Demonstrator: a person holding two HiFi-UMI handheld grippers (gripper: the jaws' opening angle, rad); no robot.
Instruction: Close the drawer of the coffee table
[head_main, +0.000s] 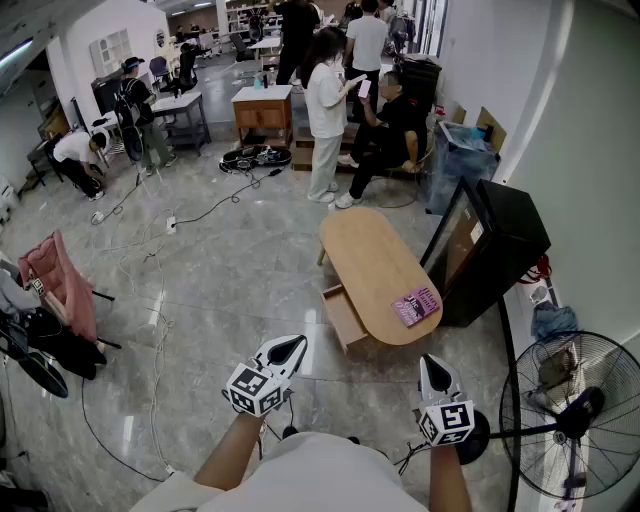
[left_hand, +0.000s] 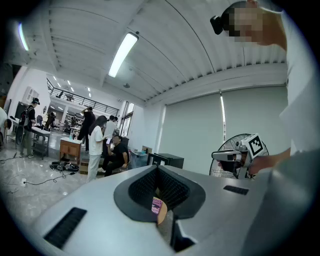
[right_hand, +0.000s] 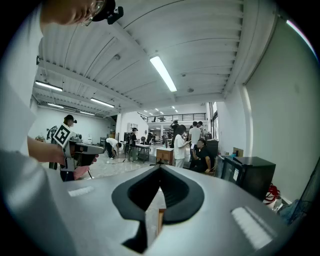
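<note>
The oval wooden coffee table (head_main: 372, 262) stands ahead of me on the marble floor. Its drawer (head_main: 343, 316) is pulled out on the near left side. A pink booklet (head_main: 416, 305) lies on the near end of the top. My left gripper (head_main: 289, 348) and right gripper (head_main: 431, 366) hover well short of the table, both pointing toward it and touching nothing. In the left gripper view the jaws meet at the tip (left_hand: 158, 169), with nothing held; a bit of the booklet (left_hand: 156, 205) shows in the gap below. In the right gripper view the jaws (right_hand: 160, 168) also meet, holding nothing.
A black cabinet (head_main: 492, 243) stands right of the table, with a floor fan (head_main: 572, 412) at the near right. A blue bin (head_main: 459, 160) and several people (head_main: 326, 108) are beyond the table. Cables (head_main: 150, 300) run over the floor at left, near a pink chair (head_main: 58, 283).
</note>
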